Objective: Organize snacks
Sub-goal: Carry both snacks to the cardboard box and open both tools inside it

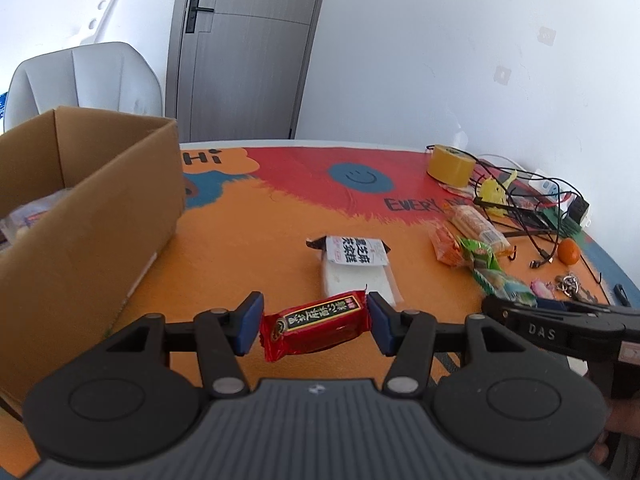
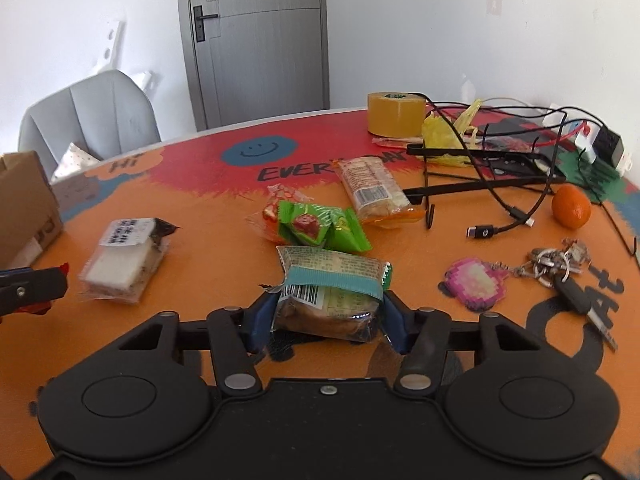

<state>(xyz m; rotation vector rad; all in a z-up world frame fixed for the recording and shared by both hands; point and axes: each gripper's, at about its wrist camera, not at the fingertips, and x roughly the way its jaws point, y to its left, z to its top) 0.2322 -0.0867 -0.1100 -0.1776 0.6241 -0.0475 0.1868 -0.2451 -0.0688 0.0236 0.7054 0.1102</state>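
Note:
My left gripper (image 1: 314, 326) is shut on a red snack packet (image 1: 316, 326), held just above the table, to the right of the open cardboard box (image 1: 92, 216). My right gripper (image 2: 324, 318) is shut on a clear-wrapped cake packet with a teal band (image 2: 332, 292) and shows at the right edge of the left wrist view (image 1: 560, 328). A white cake packet (image 2: 124, 258) lies on the table; it also shows in the left wrist view (image 1: 356, 268). A green packet (image 2: 324, 228), an orange packet (image 2: 272, 216) and a cracker packet (image 2: 372, 192) lie beyond my right gripper.
A yellow tape roll (image 2: 396, 114), a yellow bag (image 2: 444, 132), black cables (image 2: 516, 184), an orange fruit (image 2: 571, 206), keys with a pink charm (image 2: 520, 272) crowd the right side. A grey chair (image 2: 92, 120) stands behind the table. The box holds wrapped snacks (image 1: 32, 216).

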